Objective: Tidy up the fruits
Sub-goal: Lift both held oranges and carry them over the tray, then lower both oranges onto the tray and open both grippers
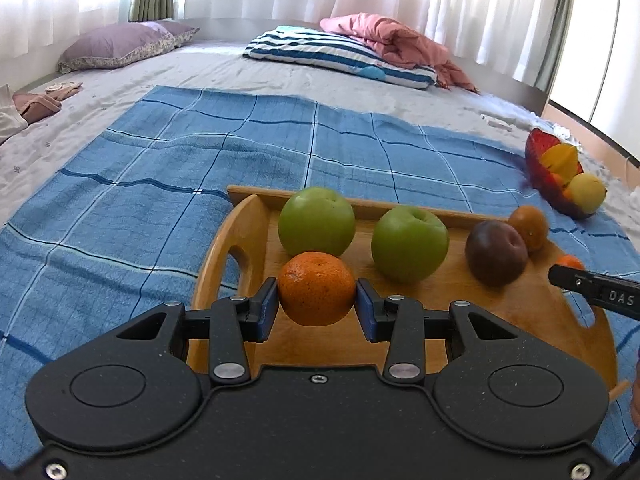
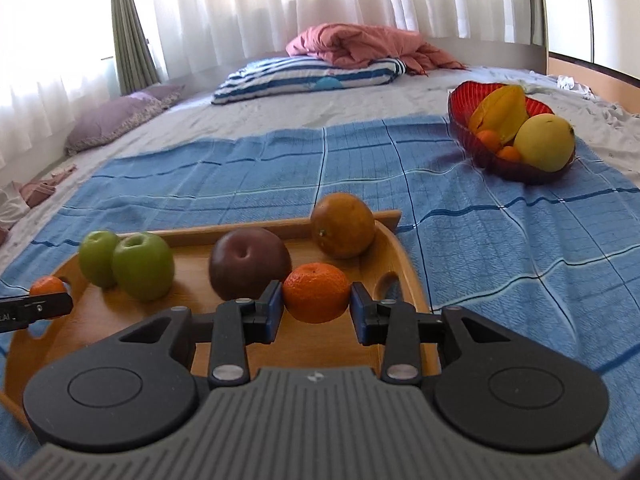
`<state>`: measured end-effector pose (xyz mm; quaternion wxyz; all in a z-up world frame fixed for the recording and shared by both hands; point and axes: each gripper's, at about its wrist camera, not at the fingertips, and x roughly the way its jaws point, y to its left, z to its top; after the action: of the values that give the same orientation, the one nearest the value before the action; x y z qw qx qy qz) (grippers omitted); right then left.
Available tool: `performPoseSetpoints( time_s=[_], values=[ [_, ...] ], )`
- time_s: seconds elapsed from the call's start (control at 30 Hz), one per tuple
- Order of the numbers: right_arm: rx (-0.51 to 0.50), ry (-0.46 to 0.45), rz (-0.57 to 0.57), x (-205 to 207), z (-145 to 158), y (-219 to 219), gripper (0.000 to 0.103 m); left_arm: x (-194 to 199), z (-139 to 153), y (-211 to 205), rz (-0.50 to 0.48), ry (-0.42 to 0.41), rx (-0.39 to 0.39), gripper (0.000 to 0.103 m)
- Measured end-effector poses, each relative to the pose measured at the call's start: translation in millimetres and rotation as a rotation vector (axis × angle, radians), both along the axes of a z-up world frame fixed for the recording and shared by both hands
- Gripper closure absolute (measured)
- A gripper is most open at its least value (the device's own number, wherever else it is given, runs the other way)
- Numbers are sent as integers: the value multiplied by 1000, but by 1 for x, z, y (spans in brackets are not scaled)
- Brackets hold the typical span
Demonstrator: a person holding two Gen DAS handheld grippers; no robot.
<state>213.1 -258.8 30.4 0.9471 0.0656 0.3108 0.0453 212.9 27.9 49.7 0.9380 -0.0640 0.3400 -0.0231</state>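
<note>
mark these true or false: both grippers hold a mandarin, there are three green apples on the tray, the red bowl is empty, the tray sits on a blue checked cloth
1. Both grippers hold a mandarin: true. The left gripper clamps one mandarin, the right gripper another mandarin.
2. Three green apples on the tray: false. Two green apples stand on the wooden tray.
3. The red bowl is empty: false. The red bowl holds a starfruit and other fruit.
4. The tray sits on a blue checked cloth: true, on the blue checked cloth.
</note>
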Motion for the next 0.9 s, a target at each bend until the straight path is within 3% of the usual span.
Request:
performPoseSetpoints(
  time_s=[0.37,0.9],
  values=[
    [-103,37,-34,20,-9,12,62,24,-9,-10,-8,17,20,64],
    [-118,66,-35,26,-19,15,62,33,-22,-12,-2,46,34,64]
  ],
)
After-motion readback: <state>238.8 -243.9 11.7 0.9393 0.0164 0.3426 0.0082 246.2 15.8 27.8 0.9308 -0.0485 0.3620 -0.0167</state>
